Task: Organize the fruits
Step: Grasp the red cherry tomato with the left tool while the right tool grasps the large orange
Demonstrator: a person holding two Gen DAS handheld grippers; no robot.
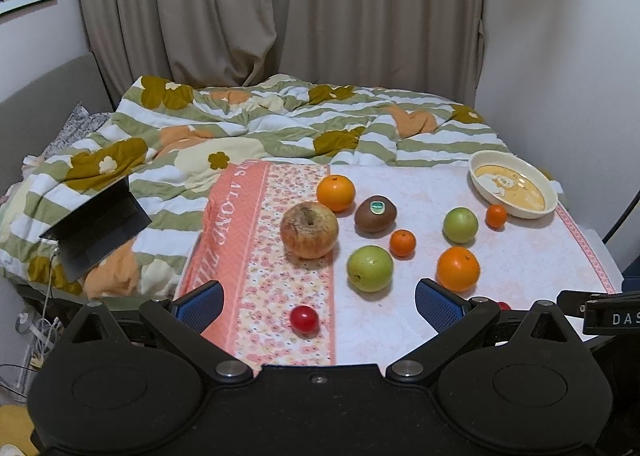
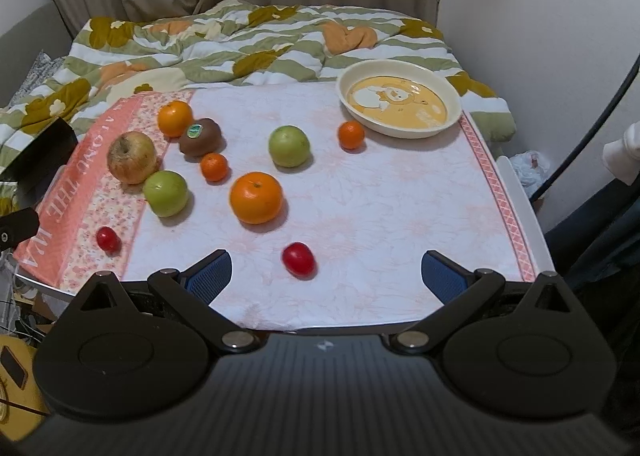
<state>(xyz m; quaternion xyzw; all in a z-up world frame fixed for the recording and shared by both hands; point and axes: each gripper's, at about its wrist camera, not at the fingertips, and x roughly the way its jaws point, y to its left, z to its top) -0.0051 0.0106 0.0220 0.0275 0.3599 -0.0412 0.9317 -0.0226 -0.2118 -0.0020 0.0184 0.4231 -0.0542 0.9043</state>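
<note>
Left gripper (image 1: 320, 306) jaws spread, holding nothing. Loose round fruits (image 2: 256, 198) scattered left to centre on pink floral cloth-covered table (image 2: 400, 216). Cream shallow ceramic dish (image 2: 400, 106) far right, bare: sorting judged not begun. Right gripper (image 2: 326, 276) jaws spread, holding nothing. Striped floral quilt (image 2: 240, 52), beige curtains (image 1: 280, 8) behind.

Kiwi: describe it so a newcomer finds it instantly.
Start at the pink band on the cloth's left side. Just right of it lies a fruit cluster; the kiwi sits beside the far orange. It's the only brown fruit and carries a green sticker.
</note>
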